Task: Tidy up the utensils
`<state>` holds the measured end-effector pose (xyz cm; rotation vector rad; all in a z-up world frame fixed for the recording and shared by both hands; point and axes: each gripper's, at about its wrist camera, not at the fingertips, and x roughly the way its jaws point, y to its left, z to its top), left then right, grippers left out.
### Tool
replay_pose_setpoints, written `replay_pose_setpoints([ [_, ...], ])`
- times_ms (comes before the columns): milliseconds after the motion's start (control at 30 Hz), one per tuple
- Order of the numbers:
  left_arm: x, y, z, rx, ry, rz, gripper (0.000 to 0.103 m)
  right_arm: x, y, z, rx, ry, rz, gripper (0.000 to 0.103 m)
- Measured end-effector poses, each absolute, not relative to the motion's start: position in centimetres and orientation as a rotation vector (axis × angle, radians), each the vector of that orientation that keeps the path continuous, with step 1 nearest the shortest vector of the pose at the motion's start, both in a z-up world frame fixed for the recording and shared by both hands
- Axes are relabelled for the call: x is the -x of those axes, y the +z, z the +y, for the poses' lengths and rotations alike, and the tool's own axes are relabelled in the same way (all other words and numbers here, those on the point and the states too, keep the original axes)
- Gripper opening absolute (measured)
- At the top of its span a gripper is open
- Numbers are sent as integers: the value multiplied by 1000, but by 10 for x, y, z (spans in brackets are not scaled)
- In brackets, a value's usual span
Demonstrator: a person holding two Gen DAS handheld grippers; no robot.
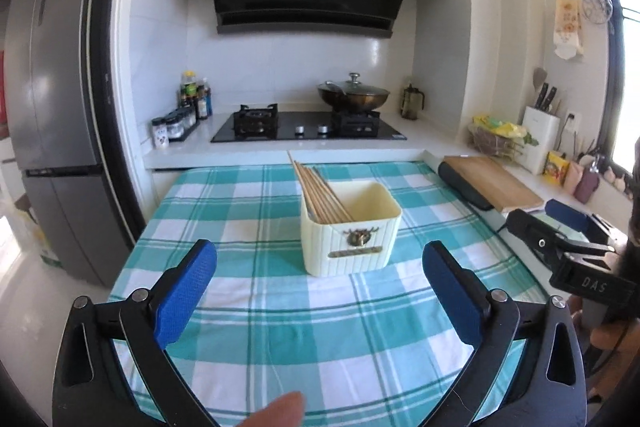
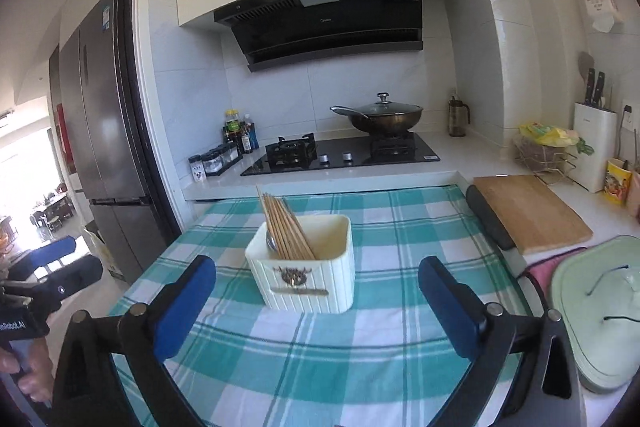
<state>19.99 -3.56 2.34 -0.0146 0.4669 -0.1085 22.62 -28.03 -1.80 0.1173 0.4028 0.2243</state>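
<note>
A cream ribbed utensil holder (image 1: 351, 231) stands on the teal checked cloth (image 1: 260, 323), with a bundle of wooden chopsticks (image 1: 316, 193) leaning out to its back left. In the right wrist view the holder (image 2: 306, 267) also shows a metal spoon (image 2: 271, 241) beside the chopsticks (image 2: 285, 229). My left gripper (image 1: 320, 263) is open and empty, a little short of the holder. My right gripper (image 2: 318, 277) is open and empty, also short of the holder. The right gripper shows at the right edge of the left wrist view (image 1: 560, 247).
A wooden cutting board (image 2: 528, 211) and a pale green lid (image 2: 596, 311) lie right of the cloth. Behind are a gas hob (image 2: 340, 155) with a lidded wok (image 2: 378, 117), spice jars (image 2: 212, 161), a knife block (image 2: 594, 143) and a fridge (image 1: 52, 115) at the left.
</note>
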Motion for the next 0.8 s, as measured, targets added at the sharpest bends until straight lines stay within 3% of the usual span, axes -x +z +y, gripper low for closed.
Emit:
replay_pose_setpoints([
  [300, -185, 27, -32, 63, -36, 496, 103, -174, 3, -268, -10, 185, 364, 103],
  [800, -177, 27, -38, -9, 74, 503, 103, -161, 7, -256, 35, 207, 363, 103],
])
